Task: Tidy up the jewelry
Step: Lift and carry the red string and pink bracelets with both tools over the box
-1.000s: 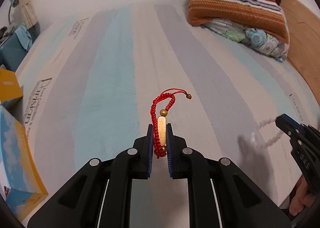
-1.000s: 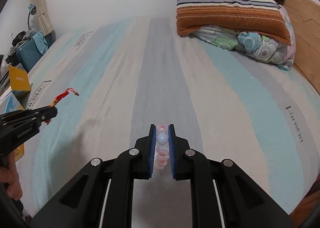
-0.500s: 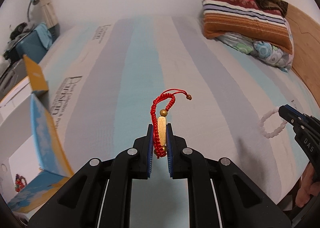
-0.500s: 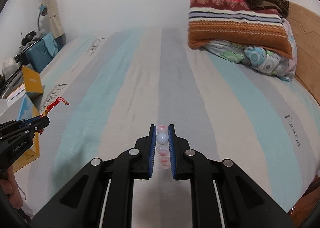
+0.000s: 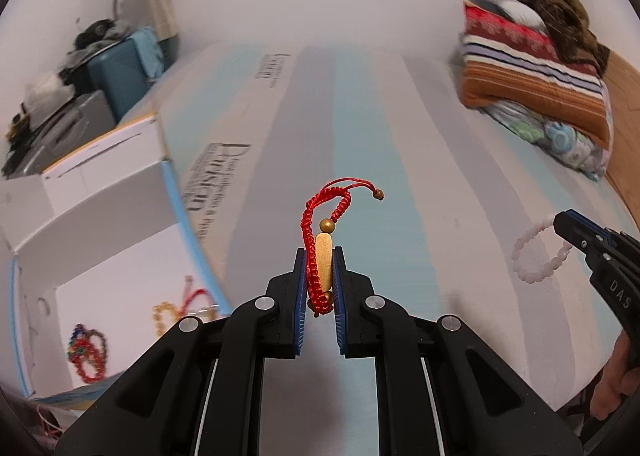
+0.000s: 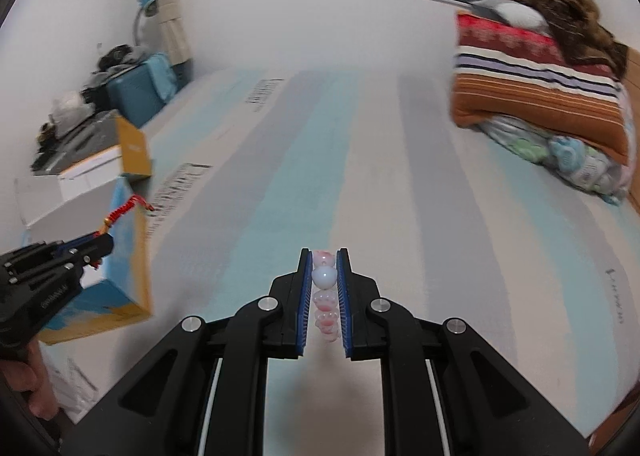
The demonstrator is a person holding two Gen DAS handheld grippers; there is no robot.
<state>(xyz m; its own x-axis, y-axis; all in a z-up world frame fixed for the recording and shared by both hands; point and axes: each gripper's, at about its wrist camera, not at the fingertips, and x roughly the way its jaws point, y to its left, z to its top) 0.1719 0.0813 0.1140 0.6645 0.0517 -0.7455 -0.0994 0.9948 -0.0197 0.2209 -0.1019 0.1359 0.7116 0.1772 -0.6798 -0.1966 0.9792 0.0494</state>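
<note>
A bed [image 5: 400, 144] fills the middle of the room, with folded blankets [image 5: 536, 68] stacked on a pillow [image 5: 560, 136] at its far right. An open box [image 5: 100, 224] sits at the bed's left edge, with bracelets [image 5: 88, 352] lying inside it. Behind the box, against the far left wall, a suitcase [image 6: 140, 90] stands under a lamp [image 6: 145, 10].

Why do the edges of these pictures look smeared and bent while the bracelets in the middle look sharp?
Left wrist view: the red bracelet in the left gripper is crisp, but the open box and pillows are smeared by motion and curved by the fisheye lens. Right wrist view: the pink bead bracelet in the right gripper is sharp, the striped bed soft.
</note>
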